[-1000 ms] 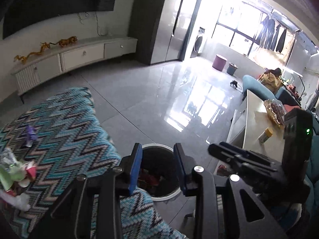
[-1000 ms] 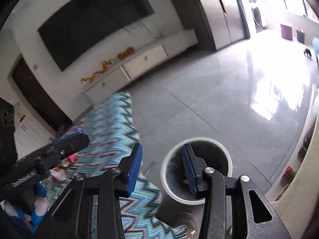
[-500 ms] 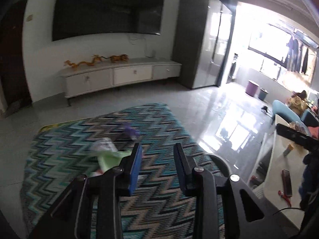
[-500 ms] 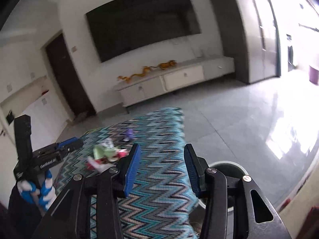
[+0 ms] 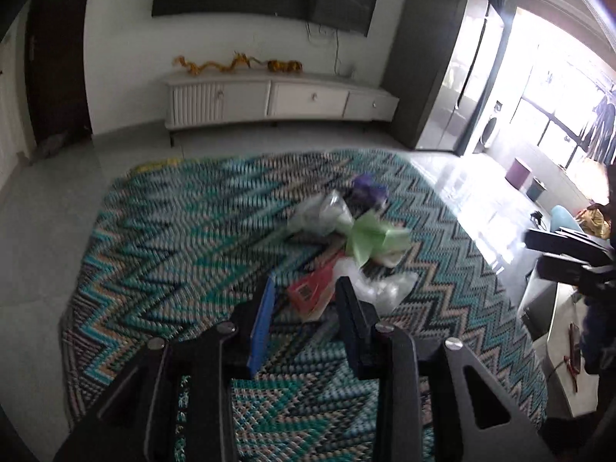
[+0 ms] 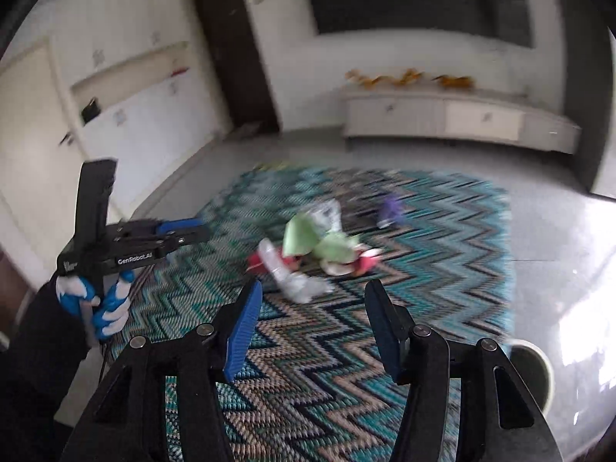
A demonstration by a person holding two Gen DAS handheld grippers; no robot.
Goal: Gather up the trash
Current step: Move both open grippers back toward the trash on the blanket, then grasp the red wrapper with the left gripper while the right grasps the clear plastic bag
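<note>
Both views are now swinging away from the round white-rimmed waste bin point(image 6: 533, 369), which a second ago was sitting right under the jaws, and are turning onto the pile of litter on the teal zigzag-patterned woven rug point(image 5: 184, 254). That reads as one drop-off being finished and the next pick-up beginning.

The left hand-held gripper point(image 5: 304, 308) is hanging over the near end of the pile with its jaws narrowly parted and nothing between them; the flat red printed packet point(image 5: 308, 292) is showing just beyond its tips. The right hand-held gripper point(image 6: 312, 310) is opening its jaws, also empty, and is aiming at the crumpled silver-white plastic wrapper point(image 6: 296, 281).

The remaining trash is lying together mid-rug: a folded light-green paper sheet point(image 5: 371, 236), a clear crumpled plastic bag point(image 5: 323, 211) and a small purple scrap point(image 5: 369, 188) farther back, all blurred by the motion.

Room is generous. The rug is bare on every side of the pile, and the grey glossy tile floor point(image 5: 42, 231) is open around it. The bin is standing just off the rug's edge on the right gripper's side, at the lower right of its view. The two grippers are approaching from opposite sides, well apart for now, though they are converging on one small heap and could crowd each other there.
</note>
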